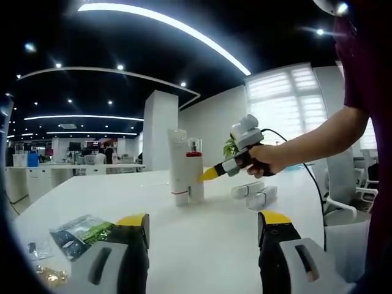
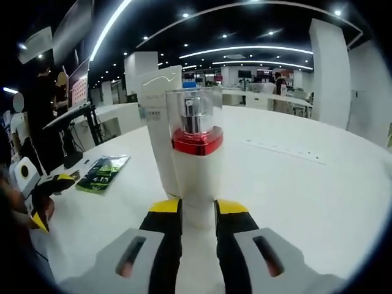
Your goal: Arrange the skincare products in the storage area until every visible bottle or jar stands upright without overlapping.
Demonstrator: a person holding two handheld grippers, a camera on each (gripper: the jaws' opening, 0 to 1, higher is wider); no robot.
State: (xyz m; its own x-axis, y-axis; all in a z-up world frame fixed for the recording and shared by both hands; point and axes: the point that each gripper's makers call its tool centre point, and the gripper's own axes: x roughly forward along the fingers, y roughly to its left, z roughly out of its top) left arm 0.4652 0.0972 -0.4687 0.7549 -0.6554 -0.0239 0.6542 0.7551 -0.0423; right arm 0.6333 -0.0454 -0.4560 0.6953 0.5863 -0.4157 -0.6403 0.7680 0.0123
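A white bottle (image 1: 195, 177) (image 2: 196, 168) with a red collar and a clear cap stands upright on the white table (image 1: 184, 239). A tall white tube (image 1: 177, 165) (image 2: 160, 116) stands right beside it, touching or nearly so. My right gripper (image 1: 207, 174) (image 2: 198, 208), held by a hand, has its jaws drawn close on the bottle's lower body. Two more white containers (image 1: 248, 188) (image 1: 262, 198) lie flat on the table to the right of the pair. My left gripper (image 1: 204, 223) (image 2: 46, 199) hangs open and holds nothing, well short of the bottles.
Dark green packets (image 1: 79, 231) (image 2: 104, 173) and small gold pieces (image 1: 52, 277) lie near the table's left edge. A white chair (image 1: 349, 184) stands behind the person's arm. Office desks and a white pillar are far behind.
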